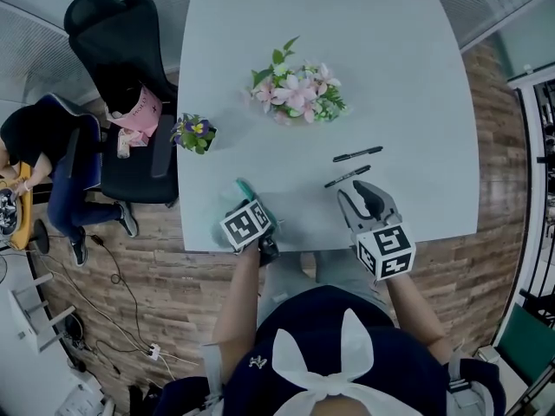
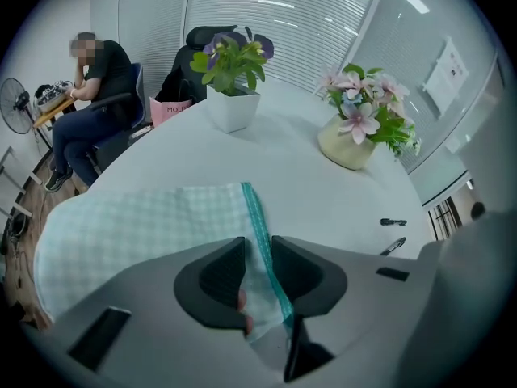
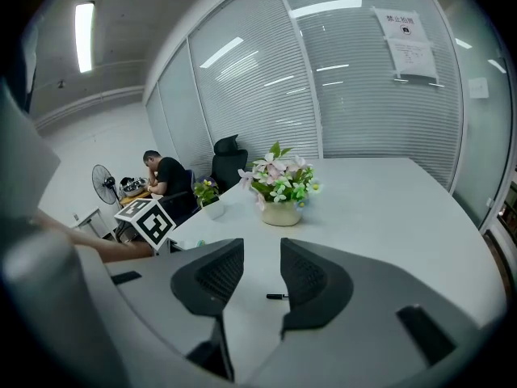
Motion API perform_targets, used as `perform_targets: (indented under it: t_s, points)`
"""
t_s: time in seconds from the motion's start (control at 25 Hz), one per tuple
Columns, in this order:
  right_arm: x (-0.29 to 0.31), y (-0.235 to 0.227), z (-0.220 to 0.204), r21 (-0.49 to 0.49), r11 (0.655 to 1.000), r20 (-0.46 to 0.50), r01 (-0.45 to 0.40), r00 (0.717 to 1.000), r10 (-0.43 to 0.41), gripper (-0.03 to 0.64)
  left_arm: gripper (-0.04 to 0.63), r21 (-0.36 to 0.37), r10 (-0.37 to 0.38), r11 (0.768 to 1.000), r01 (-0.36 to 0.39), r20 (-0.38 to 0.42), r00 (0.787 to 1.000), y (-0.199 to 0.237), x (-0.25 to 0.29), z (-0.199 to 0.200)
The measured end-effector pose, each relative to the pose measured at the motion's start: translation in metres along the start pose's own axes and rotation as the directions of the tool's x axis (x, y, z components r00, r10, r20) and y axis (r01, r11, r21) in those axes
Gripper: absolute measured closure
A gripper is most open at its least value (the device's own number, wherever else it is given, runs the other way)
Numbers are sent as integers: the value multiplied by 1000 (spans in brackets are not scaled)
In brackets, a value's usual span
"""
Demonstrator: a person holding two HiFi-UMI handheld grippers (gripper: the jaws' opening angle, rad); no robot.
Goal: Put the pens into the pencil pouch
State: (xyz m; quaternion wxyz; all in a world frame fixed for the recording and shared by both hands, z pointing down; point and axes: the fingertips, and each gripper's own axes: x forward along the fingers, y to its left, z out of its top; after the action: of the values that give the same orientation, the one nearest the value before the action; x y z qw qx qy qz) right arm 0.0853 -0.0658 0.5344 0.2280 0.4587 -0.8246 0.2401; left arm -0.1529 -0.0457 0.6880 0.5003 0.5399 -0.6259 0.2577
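Observation:
A pale green checked pencil pouch (image 2: 145, 233) with a teal zipper edge (image 2: 260, 233) lies at the table's near left; in the head view only its teal end (image 1: 245, 188) shows. My left gripper (image 2: 258, 250) points steeply down and is shut on the pouch's edge by the zipper, fabric bunched between the pads. Two black pens (image 1: 356, 154) (image 1: 347, 176) lie on the white table (image 1: 408, 76), right of the pouch. My right gripper (image 1: 362, 196) hovers just short of the nearer pen, open and empty; one pen (image 3: 277, 296) shows beyond the gap between its jaws.
A vase of pink flowers (image 1: 299, 94) stands mid-table, and a small potted plant (image 1: 194, 133) sits at the left edge. Black office chairs (image 1: 121, 42) and a seated person (image 1: 35, 137) are off to the left. The table's near edge (image 1: 329, 241) runs just under both grippers.

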Motion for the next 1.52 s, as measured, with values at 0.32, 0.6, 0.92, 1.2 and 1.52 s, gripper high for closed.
perform_targets:
  t_s: [0.32, 0.6, 0.92, 1.2, 1.52]
  points:
    - [4, -1, 1, -3, 1000, -6, -15, 1000, 15, 471, 533, 30, -30, 999, 31, -4, 1000, -5, -10, 1]
    - [8, 3, 4, -7, 1000, -6, -23, 1000, 23, 471, 545, -18, -123, 992, 123, -4, 992, -9, -19, 3]
    - [4, 5, 8, -13, 1000, 8, -23, 1000, 24, 471, 546, -60, -227, 971, 230, 40, 973, -20, -41, 19]
    - [1, 1, 14, -19, 1000, 25, -14, 1000, 14, 471, 546, -42, -292, 954, 296, 86, 953, -34, -64, 39]
    - [-5, -3, 26, -31, 999, 63, 4, 998, -2, 471, 546, -17, -338, 939, 343, 135, 931, -46, -88, 56]
